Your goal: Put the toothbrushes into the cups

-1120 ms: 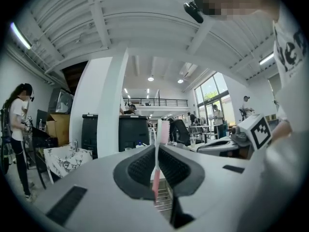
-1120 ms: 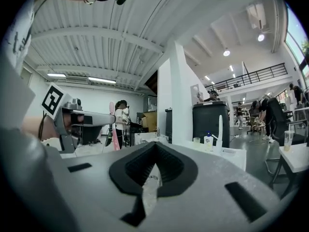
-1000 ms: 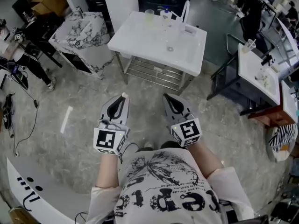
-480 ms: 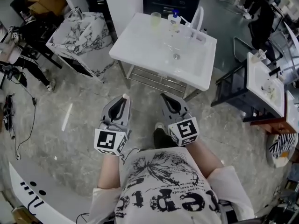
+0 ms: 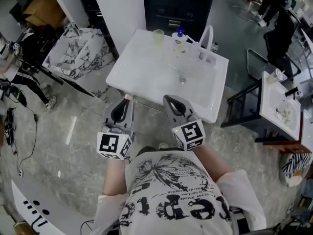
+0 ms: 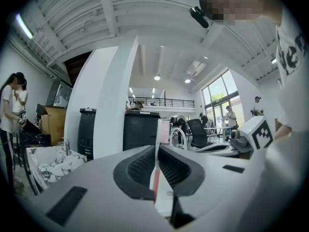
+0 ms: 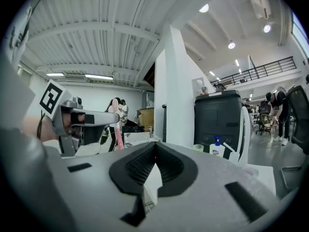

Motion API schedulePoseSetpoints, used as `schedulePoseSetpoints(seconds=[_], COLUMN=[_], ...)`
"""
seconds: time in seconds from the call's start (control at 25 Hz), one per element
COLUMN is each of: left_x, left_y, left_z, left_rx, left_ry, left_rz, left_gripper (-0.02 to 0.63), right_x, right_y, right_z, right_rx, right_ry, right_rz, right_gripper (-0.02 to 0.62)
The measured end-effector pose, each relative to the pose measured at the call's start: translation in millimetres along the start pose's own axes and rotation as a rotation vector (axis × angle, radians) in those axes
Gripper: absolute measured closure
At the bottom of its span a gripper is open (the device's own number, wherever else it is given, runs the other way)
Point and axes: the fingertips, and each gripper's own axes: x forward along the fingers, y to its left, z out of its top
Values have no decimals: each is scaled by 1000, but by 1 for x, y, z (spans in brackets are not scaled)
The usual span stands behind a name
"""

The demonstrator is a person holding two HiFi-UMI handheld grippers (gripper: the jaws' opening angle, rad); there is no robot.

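The left claw (image 5: pixel 128 101) pinches a thin pink toothbrush (image 6: pixel 157 153), its bristles hard to see. The ribbed right claw (image 5: pixel 168 100) is closed and empty, with a glossy white washbasin (image 5: pixel 142 72) ahead.

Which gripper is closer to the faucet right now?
Right. In the head view, the right gripper reaches the sink front edge, below-left of the faucet. The left gripper is farther left.

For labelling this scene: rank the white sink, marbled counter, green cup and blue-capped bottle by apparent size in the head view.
1. The white sink, clearly largest.
2. The marbled counter.
3. The cup and the bottle: both tiny and look alike, so I won't rank them.
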Motion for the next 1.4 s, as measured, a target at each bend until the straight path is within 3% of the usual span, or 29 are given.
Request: schedulePoseSetpoints(seconds=[0.52, 0.92, 1.16, 1.4], left_x=[124, 255, 324, 387], left_y=[38, 122, 137, 148], left_z=[-17, -16, -28, -42], left_rx=[-3, 16, 19, 13], left_ry=[47, 60, 51, 59], left_rz=[-86, -305, -504, -602], left_gripper=[580, 580, 580, 580], right_x=[79, 191, 235, 259], right_y=[-96, -166, -198, -228], right_z=[-9, -3, -8, -20], right_rx=[43, 91, 121, 144], right_ry=[30, 72, 99, 132], right_rz=[-93, -297, -415, -512], right_gripper=[603, 603, 603, 603])
